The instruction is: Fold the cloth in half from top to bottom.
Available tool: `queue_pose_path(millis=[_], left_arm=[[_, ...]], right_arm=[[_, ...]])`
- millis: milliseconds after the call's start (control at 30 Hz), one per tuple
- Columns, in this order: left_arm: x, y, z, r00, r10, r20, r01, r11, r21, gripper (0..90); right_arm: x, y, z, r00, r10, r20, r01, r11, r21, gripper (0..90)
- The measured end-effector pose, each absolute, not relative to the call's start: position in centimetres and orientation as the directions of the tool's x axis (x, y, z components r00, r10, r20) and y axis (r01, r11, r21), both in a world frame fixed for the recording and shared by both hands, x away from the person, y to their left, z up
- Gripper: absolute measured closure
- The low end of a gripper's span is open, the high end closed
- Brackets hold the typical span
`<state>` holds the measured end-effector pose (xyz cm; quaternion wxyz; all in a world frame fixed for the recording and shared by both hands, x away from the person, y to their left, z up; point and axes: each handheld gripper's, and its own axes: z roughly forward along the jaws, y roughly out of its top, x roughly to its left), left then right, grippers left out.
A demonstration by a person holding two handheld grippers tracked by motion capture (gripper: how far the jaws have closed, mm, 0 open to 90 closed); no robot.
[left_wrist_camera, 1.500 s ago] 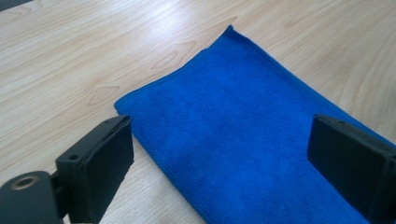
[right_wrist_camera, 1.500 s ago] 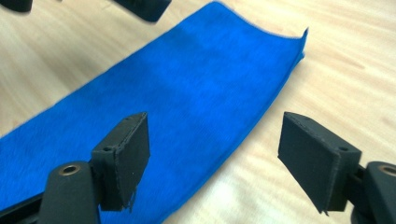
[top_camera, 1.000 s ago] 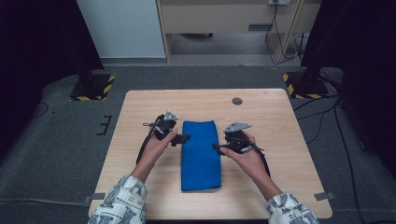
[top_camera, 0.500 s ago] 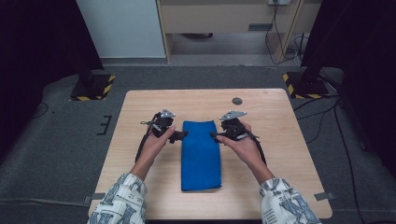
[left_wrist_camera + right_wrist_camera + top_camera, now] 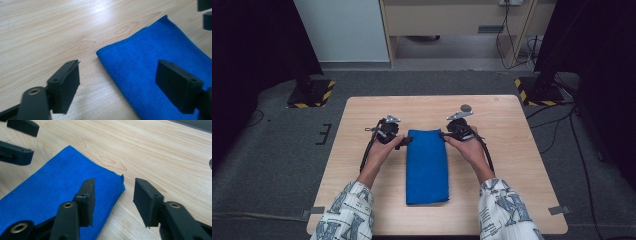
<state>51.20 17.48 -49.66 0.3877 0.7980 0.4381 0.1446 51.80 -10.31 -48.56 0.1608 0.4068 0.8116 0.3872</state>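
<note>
A folded blue cloth (image 5: 427,165) lies lengthwise in the middle of the wooden table (image 5: 517,165). My left gripper (image 5: 406,142) is at the cloth's far left corner (image 5: 100,53), open, with that corner between its spread jaws and nothing clamped. My right gripper (image 5: 444,135) is at the far right corner (image 5: 121,181), also open, its jaws straddling the cloth's edge just above it. In the left gripper view the cloth (image 5: 160,65) runs off to the right; in the right gripper view the cloth (image 5: 57,192) runs off to the left. The other hand's gripper (image 5: 17,140) shows at that view's top left.
A small dark round object (image 5: 466,107) lies on the table behind my right gripper. Bare wood surrounds the cloth on all sides. Two black stands with yellow-striped bases (image 5: 312,95) stand on the grey floor beyond the table's far corners.
Both grippers have moved away from me along the cloth's long edges, up to its far corners. The cloth has not moved.
</note>
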Motion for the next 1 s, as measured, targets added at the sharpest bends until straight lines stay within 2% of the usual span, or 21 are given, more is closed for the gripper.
queue_pose_path(millis=[133,300,467,633,867,933,1000], left_arm=[[51.5,17.5,-50.2,0.566,0.818,-0.101,0.596,-0.322,0.736,26.1],[52.3,17.6,-51.2,0.565,0.814,-0.136,0.617,-0.308,0.724,33.5],[53.3,17.7,-51.9,0.563,0.811,-0.156,0.627,-0.297,0.720,34.9],[53.6,17.1,-52.3,0.557,0.821,-0.121,0.634,-0.327,0.701,35.9],[54.0,16.7,-53.0,0.569,0.814,-0.120,0.615,-0.323,0.719,46.3],[54.0,16.7,-53.0,0.572,0.813,-0.108,0.609,-0.332,0.721,51.8],[54.0,16.8,-53.0,0.567,0.815,-0.114,0.614,-0.327,0.718,57.8]], right_arm=[[52.5,-10.3,-49.3,-0.607,0.793,0.055,0.552,0.371,0.747,54.6],[53.6,-10.0,-50.1,-0.582,0.810,0.077,0.572,0.340,0.747,52.5],[54.2,-9.6,-51.3,-0.567,0.817,0.105,0.602,0.324,0.730,47.4],[54.7,-9.2,-52.1,-0.559,0.821,0.117,0.616,0.317,0.721,45.6],[54.9,-8.6,-53.0,-0.568,0.815,0.116,0.621,0.332,0.710,51.4],[54.9,-8.5,-53.2,-0.575,0.810,0.116,0.609,0.329,0.721,52.3],[54.9,-8.4,-53.2,-0.578,0.809,0.103,0.602,0.338,0.723,58.1]])
